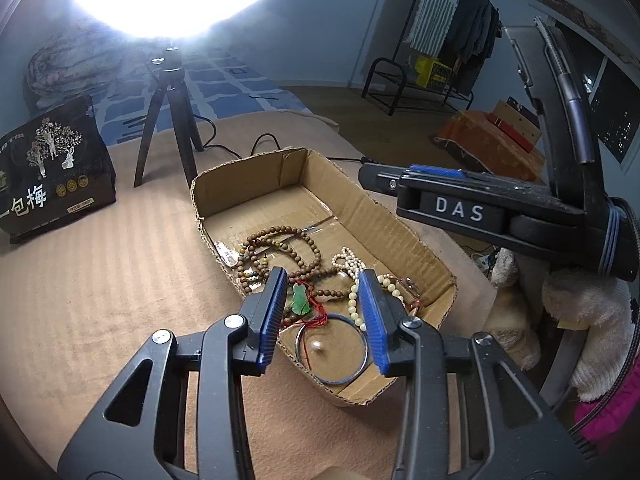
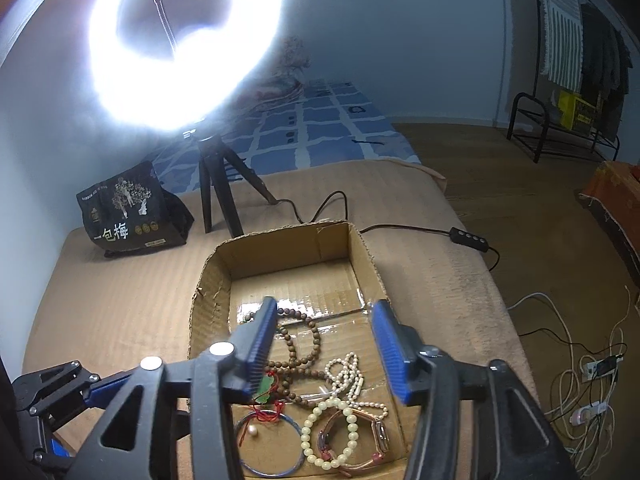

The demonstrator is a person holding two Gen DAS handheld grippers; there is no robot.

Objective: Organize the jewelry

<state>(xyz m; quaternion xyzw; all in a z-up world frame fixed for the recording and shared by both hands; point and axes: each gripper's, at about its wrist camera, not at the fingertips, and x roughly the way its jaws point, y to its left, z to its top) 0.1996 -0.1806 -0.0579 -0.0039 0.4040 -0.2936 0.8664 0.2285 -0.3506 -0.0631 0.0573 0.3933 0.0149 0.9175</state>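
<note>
An open cardboard box (image 1: 372, 216) (image 2: 224, 276) holds the jewelry: brown wooden beads (image 1: 308, 248) (image 2: 308, 356), a green jade pendant on red cord (image 1: 301, 299) (image 2: 267, 390), a white pearl strand (image 1: 349, 261) (image 2: 345, 372), a cream bead bracelet (image 1: 354, 304) (image 2: 326, 432), a blue bangle (image 1: 352, 376) (image 2: 276, 472), a loose pearl (image 1: 317, 346) (image 2: 252, 433) and a pink watch (image 2: 376, 436). My left gripper (image 1: 323, 280) is open and empty above the box's near end. My right gripper (image 2: 326, 316) is open and empty over the box; it shows from the side in the left wrist view (image 1: 460, 200).
The box sits on a tan cushion (image 1: 100, 280) (image 2: 120, 300). A ring light on a black tripod (image 1: 172, 120) (image 2: 216, 184) and a black snack bag (image 1: 52, 176) (image 2: 132, 212) stand behind. Cables and a power strip (image 2: 588, 388) lie on the floor to the right.
</note>
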